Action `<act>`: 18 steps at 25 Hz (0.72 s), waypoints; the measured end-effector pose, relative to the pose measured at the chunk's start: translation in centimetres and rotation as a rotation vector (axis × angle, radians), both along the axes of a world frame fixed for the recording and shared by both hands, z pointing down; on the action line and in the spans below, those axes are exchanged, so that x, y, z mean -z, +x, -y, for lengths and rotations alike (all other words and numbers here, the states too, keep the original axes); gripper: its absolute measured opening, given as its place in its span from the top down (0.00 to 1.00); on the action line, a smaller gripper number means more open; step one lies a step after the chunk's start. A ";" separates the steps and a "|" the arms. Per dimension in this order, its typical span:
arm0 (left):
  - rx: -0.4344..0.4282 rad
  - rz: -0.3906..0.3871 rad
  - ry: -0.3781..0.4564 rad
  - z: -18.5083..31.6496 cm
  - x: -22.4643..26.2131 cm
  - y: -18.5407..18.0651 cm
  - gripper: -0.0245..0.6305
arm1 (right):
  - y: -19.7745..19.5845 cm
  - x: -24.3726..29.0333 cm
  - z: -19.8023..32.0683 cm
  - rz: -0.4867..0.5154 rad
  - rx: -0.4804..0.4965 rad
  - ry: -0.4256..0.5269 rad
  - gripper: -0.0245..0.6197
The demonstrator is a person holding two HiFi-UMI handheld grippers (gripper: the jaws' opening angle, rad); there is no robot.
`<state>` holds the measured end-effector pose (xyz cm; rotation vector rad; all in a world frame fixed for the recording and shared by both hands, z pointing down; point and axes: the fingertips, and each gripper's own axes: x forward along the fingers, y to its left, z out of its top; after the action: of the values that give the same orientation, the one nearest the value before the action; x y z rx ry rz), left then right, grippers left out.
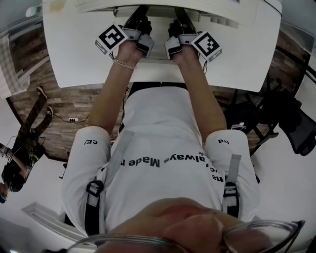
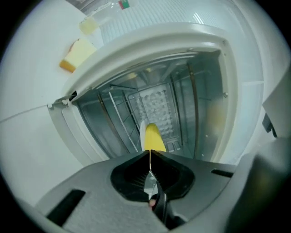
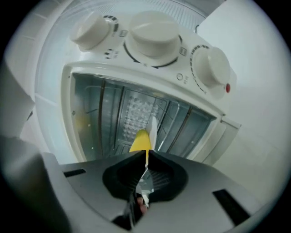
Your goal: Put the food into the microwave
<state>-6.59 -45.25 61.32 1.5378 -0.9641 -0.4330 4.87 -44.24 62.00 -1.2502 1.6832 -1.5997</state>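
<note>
At the upper left of the left gripper view, the food, a pale yellow block with an orange edge, lies on the white table, outside the microwave and just beside its casing. A small clear container lies just above it in the frame. So I judge the loading not yet begun. Lower centre in that view, the left gripper has its jaws clenched together. Only a narrow yellow tip pokes ahead of them, and since it looks the same on both sides I take it for the gripper's own fingertips, not food. It points straight into the open cavity, where a wire rack sits. To the right, the right gripper is likewise pinched shut on nothing I can name, facing the same cavity below three knobs. In the head view both sit side by side at the top centre of the frame. To do this well, I would back the left gripper out, release its jaws wide, then swing toward the block and close across its narrow faces gently, since it looks soft. I would carry it level through the middle of the opening, clear of the frame, and set it on the rack, keeping the right gripper out of the way.
</note>
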 end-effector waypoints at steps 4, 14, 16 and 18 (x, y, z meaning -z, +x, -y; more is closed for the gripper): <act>-0.080 0.090 0.093 -2.1 3.0 0.5 0.94 | 1.0 3.2 -1.3 -0.133 0.087 0.107 0.93; -0.230 0.343 0.431 -6.7 13.8 1.4 0.94 | 1.4 14.6 -5.2 -0.607 0.327 0.478 0.93; -0.248 0.398 0.502 -7.5 16.2 1.7 0.95 | 1.2 17.0 -6.0 -0.676 0.351 0.541 0.93; -0.260 0.441 0.557 -8.6 18.2 2.0 0.95 | 1.0 19.1 -7.1 -0.741 0.374 0.594 0.93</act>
<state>-4.59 -36.61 43.08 2.3004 -1.0024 -0.1797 5.88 -37.16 42.85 -1.3228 2.7137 -0.6761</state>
